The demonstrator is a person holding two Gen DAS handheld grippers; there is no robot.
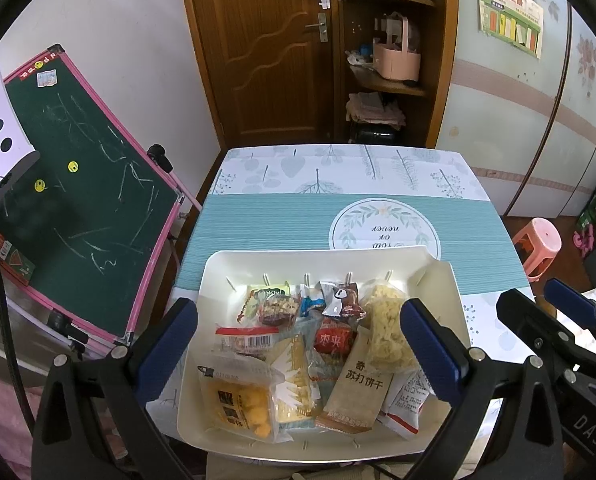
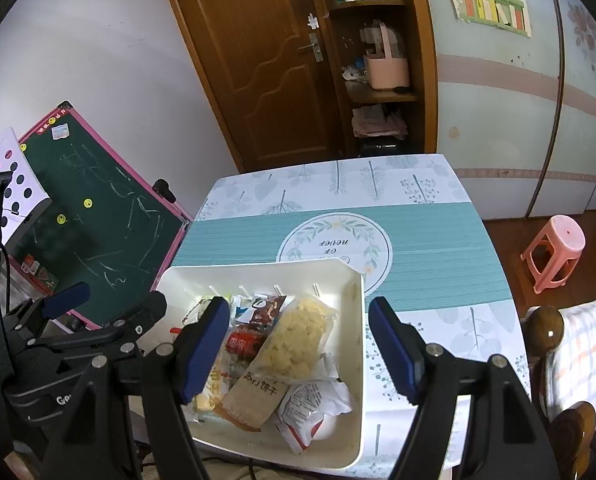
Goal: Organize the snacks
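From my left wrist view, I see the left gripper (image 1: 298, 356) with its blue-padded fingers (image 1: 170, 344) spread wide, holding nothing, framing the white tray (image 1: 234, 268) in the lower middle of the frame. The tray sits on the near part of the tabletop (image 1: 258, 216), which has a teal patterned cloth. The snacks are piled inside it: a bag of yellow puffs (image 1: 238, 404) at lower left, a tan cracker packet (image 1: 353, 384) at lower centre, a clear pack of pale noodle-like snack (image 1: 385, 328) to the right, a red-wrapped sweet (image 1: 331, 340) in the middle, and a white-and-red packet (image 1: 405, 404) at lower right.

In my right wrist view, the right gripper (image 2: 298, 348) also has its fingers (image 2: 202, 352) spread apart and empty, hovering over the tray's right side; the right finger lies beyond the tray's wall, over the cloth. At the left edge of that frame I can see the other gripper beside mine.

A green chalkboard (image 1: 82, 208) leans at left, and a pink stool (image 1: 537, 244) stands at right.
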